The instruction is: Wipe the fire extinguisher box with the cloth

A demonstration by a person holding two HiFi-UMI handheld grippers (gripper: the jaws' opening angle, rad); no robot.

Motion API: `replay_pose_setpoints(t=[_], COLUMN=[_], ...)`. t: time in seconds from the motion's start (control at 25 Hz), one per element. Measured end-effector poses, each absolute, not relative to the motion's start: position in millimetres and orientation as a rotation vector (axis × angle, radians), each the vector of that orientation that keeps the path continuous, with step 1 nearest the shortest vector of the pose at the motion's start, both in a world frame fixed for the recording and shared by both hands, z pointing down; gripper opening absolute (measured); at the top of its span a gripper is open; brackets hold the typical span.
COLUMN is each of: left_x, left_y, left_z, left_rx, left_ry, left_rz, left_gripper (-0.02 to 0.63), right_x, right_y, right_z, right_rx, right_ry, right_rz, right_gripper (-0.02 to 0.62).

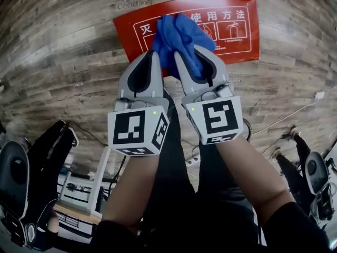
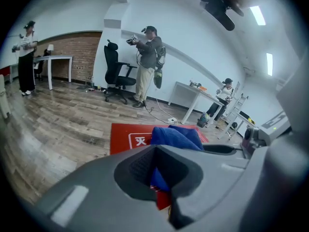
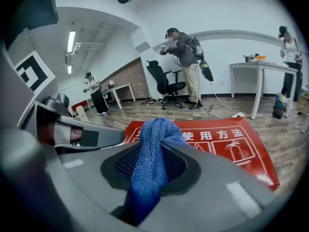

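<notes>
**Task items.** One red fire extinguisher box [image 1: 237,15] lies flat on the grey-brown wood-plank floor [image 1: 63,62]. One blue terry cloth [image 1: 179,36] is bunched over the box's near edge. No view settles whether the cloth touches the box.

**Grippers.** The left gripper [image 1: 150,62] and the right gripper [image 1: 197,62] are side by side and close together. Each carries one black-and-white marker cube. The left gripper view shows the left gripper [image 2: 157,170] with its fingers clenched on a fold of the cloth [image 2: 176,137]. The right gripper view shows the right gripper [image 3: 149,170] with its fingers clamped on a twisted strand of the cloth [image 3: 154,144].

**Writing.** The box face has white print. "使用方法" is readable in the head view and on the box [image 3: 231,141] in the right gripper view. Only "灭" shows on the box [image 2: 125,137] in the left gripper view. White-outlined panels with extinguisher drawings sit below the heading. Faint lettering on the floor beyond the box appears to read "Coaching" [image 1: 134,5].

**View differences.** Only the gripper views show the room:
- Each shows three persons, among them a standing person [image 2: 147,64] beside one black office chair [image 2: 116,74].
- Each shows two white tables, for example one table [image 3: 258,66].
- The left gripper view also shows a brick wall [image 2: 77,54].

The head view alone shows the operator's forearms and both cubes.
</notes>
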State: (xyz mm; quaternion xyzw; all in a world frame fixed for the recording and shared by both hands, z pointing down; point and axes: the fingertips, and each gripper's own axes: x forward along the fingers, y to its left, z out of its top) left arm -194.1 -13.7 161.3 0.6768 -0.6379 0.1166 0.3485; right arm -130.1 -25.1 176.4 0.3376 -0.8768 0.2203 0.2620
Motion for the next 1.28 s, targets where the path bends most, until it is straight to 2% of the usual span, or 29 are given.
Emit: replay_pose_setpoints(t=[0.36, 0.64, 0.84, 1.28], left_x=[-270.9, -271.9, -214.9, -41.4], left_y=[22.9, 20.4, 1.8, -69.5], left_z=[157.5, 154.7, 158.2, 157.9], left_rx=[1.702, 1.738, 1.774, 1.912], left_ry=[-1.692, -1.692, -1.663, -1.557], left_rz=[0.309, 0.348, 0.358, 0.356], left_gripper=[0.0, 0.0, 0.0, 0.0], right_x=[-207.3, -210.9, -160.6, 23.8], right_y=[10.3, 20.9, 6.9, -56.3], right_z=[175.2, 173.7, 173.5, 182.6], right_rx=[0.848, 0.864, 0.871, 1.063], right_ry=[-2.395, -2.416, -2.428, -2.339], right_rz=[0.585, 0.627, 0.6, 0.647], right_gripper=[0.11, 0.11, 0.11, 0.112])
